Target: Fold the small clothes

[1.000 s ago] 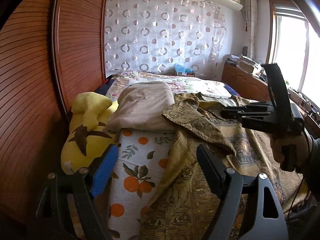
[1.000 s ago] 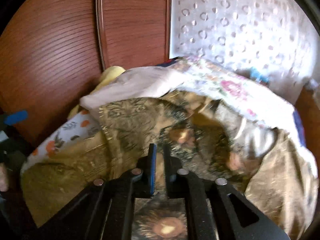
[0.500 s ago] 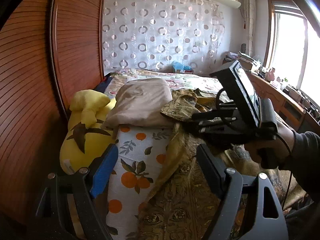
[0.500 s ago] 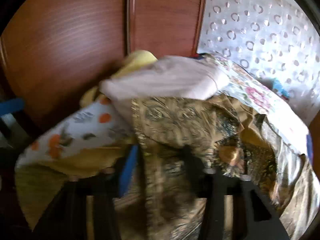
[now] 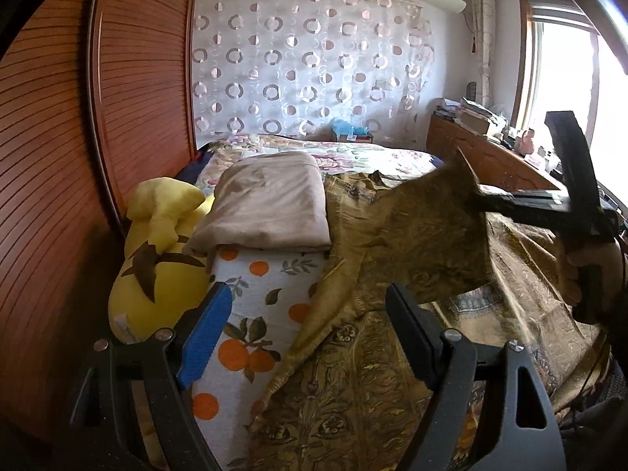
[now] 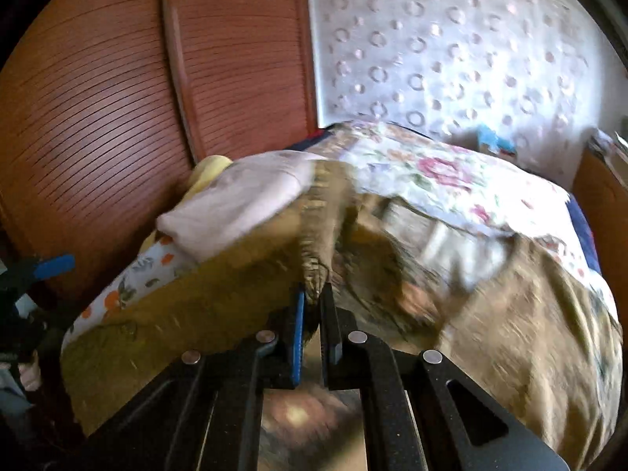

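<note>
— Jaws of right gripper (image 6: 313, 294) clenched on a corner of the gold patterned cloth (image 5: 424, 243), lifted off the bed (image 5: 274, 286); left gripper (image 5: 302, 337) spread, empty.
— Looked soft, limp, light; best pinched at hems.

two grippers (image 5: 306, 329) (image 6: 314, 302), one olive garment (image 5: 424, 243), one plush (image 5: 157, 259).

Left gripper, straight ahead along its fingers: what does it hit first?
Probably the orange-print sheet beside the edge of the gold patterned cloth; the open left gripper has nothing between its fingers. Depth is unclear, so the cloth edge may come first.
</note>
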`<state>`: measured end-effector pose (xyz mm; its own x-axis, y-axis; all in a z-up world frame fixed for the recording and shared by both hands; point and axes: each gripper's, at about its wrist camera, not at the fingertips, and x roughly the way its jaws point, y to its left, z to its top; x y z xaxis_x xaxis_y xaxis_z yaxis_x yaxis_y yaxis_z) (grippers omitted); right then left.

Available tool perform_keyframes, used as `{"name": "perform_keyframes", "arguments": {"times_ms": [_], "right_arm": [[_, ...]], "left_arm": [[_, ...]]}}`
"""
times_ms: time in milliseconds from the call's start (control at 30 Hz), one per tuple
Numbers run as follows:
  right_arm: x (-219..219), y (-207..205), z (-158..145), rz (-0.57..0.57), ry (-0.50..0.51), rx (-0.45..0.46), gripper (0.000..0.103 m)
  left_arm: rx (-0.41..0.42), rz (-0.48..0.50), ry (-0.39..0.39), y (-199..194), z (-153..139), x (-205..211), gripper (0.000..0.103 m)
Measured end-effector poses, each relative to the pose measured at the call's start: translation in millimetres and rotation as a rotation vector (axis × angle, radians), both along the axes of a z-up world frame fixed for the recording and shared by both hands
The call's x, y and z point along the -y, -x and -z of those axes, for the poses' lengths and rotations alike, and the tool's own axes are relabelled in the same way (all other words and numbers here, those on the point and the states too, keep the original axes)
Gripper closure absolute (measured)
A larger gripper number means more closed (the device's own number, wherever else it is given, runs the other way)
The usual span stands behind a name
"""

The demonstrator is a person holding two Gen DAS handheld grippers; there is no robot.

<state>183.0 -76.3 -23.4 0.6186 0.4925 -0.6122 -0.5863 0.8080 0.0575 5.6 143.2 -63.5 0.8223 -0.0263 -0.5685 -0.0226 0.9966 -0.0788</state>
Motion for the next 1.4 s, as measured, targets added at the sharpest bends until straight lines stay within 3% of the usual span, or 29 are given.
{"name": "perform_keyframes", "arguments": {"times_ms": [67, 100, 233, 700, 933, 1200, 1400], "right_arm": [[8, 3, 4, 0.025, 0.035, -0.003, 0.072], [14, 4, 8, 0.044, 0.056, 0.0, 0.065], [25, 12, 12, 0.059, 0.087, 0.003, 0.051], [87, 17, 36, 0.17, 0.149, -0.016, 0.05], [119, 29, 30, 0.229, 0.149, -0.035, 0.05], [184, 60, 23, 0.349, 0.098, -0.011, 0.05], [244, 60, 30, 0.485, 0.09, -0.054, 0.05]], "left_arm": [[-0.002, 0.008, -0.001, -5, 0, 4, 0.022], [-0.004, 0.012, -0.003, -7, 0, 6, 0.022], [-0.017, 0.035, -0.02, -21, 1, 15, 0.022], [-0.07, 0.101, -0.072, -67, 5, 46, 0.022], [-0.089, 0.131, -0.08, -78, 7, 60, 0.022], [-0.115, 0.185, -0.063, -74, 13, 83, 0.022], [-0.11, 0.228, -0.048, -65, 12, 105, 0.022]]}}
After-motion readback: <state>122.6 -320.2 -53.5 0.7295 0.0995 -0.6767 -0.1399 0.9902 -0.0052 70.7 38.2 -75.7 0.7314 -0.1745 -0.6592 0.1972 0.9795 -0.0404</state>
